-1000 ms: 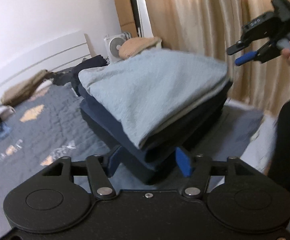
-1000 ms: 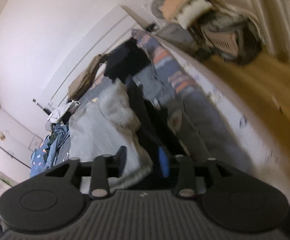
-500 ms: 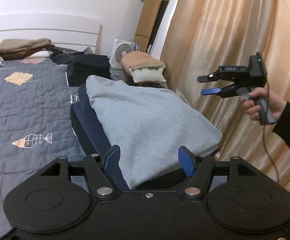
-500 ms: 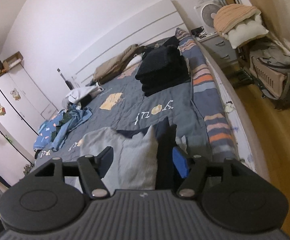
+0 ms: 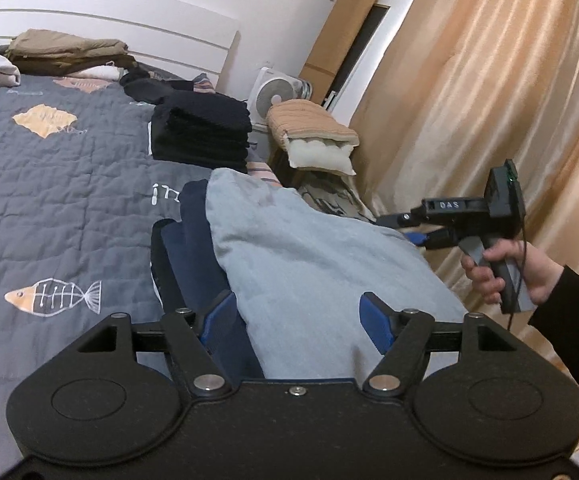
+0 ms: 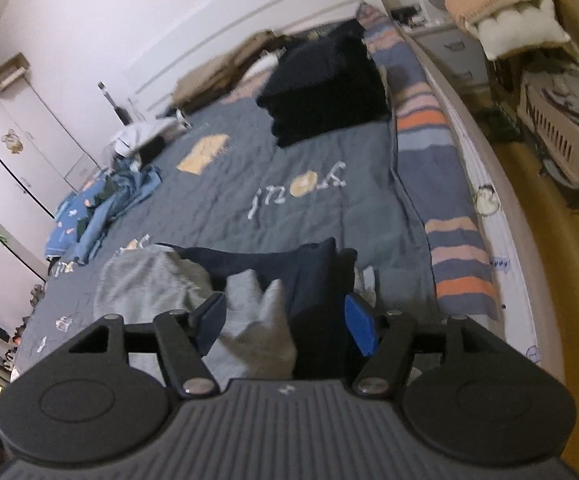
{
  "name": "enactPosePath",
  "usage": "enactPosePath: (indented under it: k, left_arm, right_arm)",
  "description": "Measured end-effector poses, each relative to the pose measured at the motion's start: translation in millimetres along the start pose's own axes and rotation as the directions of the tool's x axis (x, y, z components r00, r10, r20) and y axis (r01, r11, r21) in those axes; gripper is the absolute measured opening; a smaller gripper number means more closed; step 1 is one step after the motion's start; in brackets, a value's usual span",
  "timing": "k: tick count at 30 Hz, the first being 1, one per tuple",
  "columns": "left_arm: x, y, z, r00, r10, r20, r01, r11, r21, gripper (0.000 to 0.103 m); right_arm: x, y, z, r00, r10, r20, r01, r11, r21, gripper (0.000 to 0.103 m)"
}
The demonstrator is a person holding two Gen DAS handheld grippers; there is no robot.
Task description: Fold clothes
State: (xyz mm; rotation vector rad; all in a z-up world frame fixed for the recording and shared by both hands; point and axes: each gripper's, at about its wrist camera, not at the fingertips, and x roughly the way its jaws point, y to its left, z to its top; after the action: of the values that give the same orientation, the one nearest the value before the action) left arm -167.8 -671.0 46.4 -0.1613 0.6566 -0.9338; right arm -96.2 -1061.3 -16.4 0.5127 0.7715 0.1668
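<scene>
Between left claw (image 5: 296, 320) blue pads, folded stack (image 5: 309, 272) (grey on navy), right claw (image 5: 399, 228) nearby

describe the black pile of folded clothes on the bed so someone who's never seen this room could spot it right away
Start at the white headboard and follow the grey quilt along its curtain-side edge. The black stack sits there, just in front of the white fan. Unlike the tan pile by the headboard, it is solid black and squarely folded in even layers.
</scene>
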Motion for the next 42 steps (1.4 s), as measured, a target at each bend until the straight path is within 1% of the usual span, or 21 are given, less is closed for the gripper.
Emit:
enactPosePath:
  k: [3, 4, 5, 6, 10, 14, 18, 19, 20, 22, 23, 24, 27, 31, 34, 35, 36, 37, 38, 39, 42]
  left_arm:
    - [11, 6, 2, 1.000, 0.009, -0.004, -0.009, 1.000, -0.018, 0.067]
    - [15, 8, 3, 1.000, 0.012, -0.006, -0.012, 1.000, -0.026, 0.067]
    - [17, 8, 2, 1.000, 0.013, -0.008, -0.013, 0.999, -0.032, 0.067]
    - [19, 9, 2, 1.000, 0.012, -0.008, -0.012, 0.999, -0.036, 0.067]
    - [25, 12, -1, 1.000, 0.009, -0.006, -0.010, 0.999, -0.045, 0.067]
    - [27, 13, 0, 1.000, 0.013, -0.004, -0.013, 0.999, -0.046, 0.067]
    - [30, 13, 3, 1.000, 0.018, -0.004, -0.018, 0.999, -0.043, 0.067]
    - [31, 12, 4, 1.000, 0.019, -0.005, -0.020, 0.999, -0.044, 0.068]
    - [31, 12, 5, 1.000, 0.018, -0.007, -0.018, 0.999, -0.045, 0.068]
    - [32, 10, 10, 1.000, 0.018, 0.004, -0.018, 0.999, -0.042, 0.068]
    - [33, 9, 13, 1.000, 0.018, 0.010, -0.017, 0.999, -0.041, 0.068]
    - [33, 9, 15, 1.000, 0.018, 0.016, -0.017, 0.999, -0.039, 0.069]
    - [38, 9, 26, 0.999, 0.017, 0.029, -0.015, 0.999, -0.041, 0.071]
    - [65, 30, 47, 0.999, 0.038, 0.025, -0.035, 0.993, -0.110, 0.071]
    - [91, 53, 59, 1.000, 0.024, -0.021, -0.028, 0.977, -0.213, 0.070]
    - [98, 59, 60, 1.000, -0.007, -0.031, -0.001, 0.969, -0.245, 0.069]
    - [104, 65, 61, 0.998, -0.040, -0.039, 0.027, 0.960, -0.278, 0.063]
    - [110, 71, 61, 0.996, -0.073, -0.046, 0.055, 0.949, -0.311, 0.044]
    - [117, 77, 62, 0.993, -0.106, -0.052, 0.082, 0.936, -0.344, 0.033]
    - [119, 77, 62, 0.992, -0.110, -0.059, 0.084, 0.938, -0.336, 0.020]
    - [124, 77, 63, 0.991, -0.115, -0.069, 0.088, 0.946, -0.313, 0.016]
  right_arm:
    - [4, -7, -1, 0.997, 0.078, 0.001, -0.078, 0.995, 0.056, 0.057]
    - [3, -8, -3, 0.995, 0.098, 0.007, -0.098, 0.993, 0.068, 0.038]
    - [3, -8, -3, 0.994, 0.106, 0.006, -0.106, 0.992, 0.068, 0.013]
    - [3, -8, -3, 0.994, 0.113, 0.008, -0.113, 0.991, 0.071, 0.005]
    - [-5, -15, -3, 0.988, 0.126, 0.093, -0.136, 0.984, 0.118, 0.002]
    - [-18, -26, -5, 0.969, 0.140, 0.203, -0.175, 0.971, 0.165, 0.002]
    - [-18, -25, -3, 0.973, 0.089, 0.212, -0.118, 0.984, 0.131, 0.003]
    - [-16, -24, -3, 0.974, 0.059, 0.217, -0.086, 0.990, 0.116, 0.004]
    - [-13, -24, -3, 0.979, 0.036, 0.201, -0.058, 0.993, 0.103, 0.006]
    - [-5, -26, 1, 0.993, 0.027, 0.119, -0.039, 0.994, 0.105, 0.006]
    - [-6, -29, 1, 0.994, 0.028, 0.110, -0.041, 0.992, 0.123, 0.006]
    - [-9, -30, 0, 0.994, 0.026, 0.110, -0.041, 0.990, 0.136, 0.006]
    - [-31, -25, -5, 0.985, 0.011, 0.173, -0.033, 0.992, 0.122, 0.007]
    - [-57, -1, -27, 0.981, 0.077, 0.177, -0.089, 0.994, 0.058, 0.010]
    - [-71, 23, -56, 0.974, 0.164, 0.160, -0.166, 0.986, -0.001, 0.016]
    - [-73, 30, -64, 0.972, 0.189, 0.142, -0.189, 0.982, -0.011, 0.018]
    - [-74, 36, -74, 0.969, 0.213, 0.125, -0.212, 0.977, -0.020, 0.019]
    - [-74, 41, -82, 0.967, 0.232, 0.109, -0.231, 0.973, -0.025, 0.022]
    - [-73, 46, -91, 0.964, 0.251, 0.092, -0.250, 0.968, -0.029, 0.025]
    - [-72, 50, -98, 0.961, 0.266, 0.076, -0.264, 0.964, -0.032, 0.027]
    - [-63, 55, -111, 0.962, 0.269, 0.034, -0.268, 0.963, -0.034, 0.030]
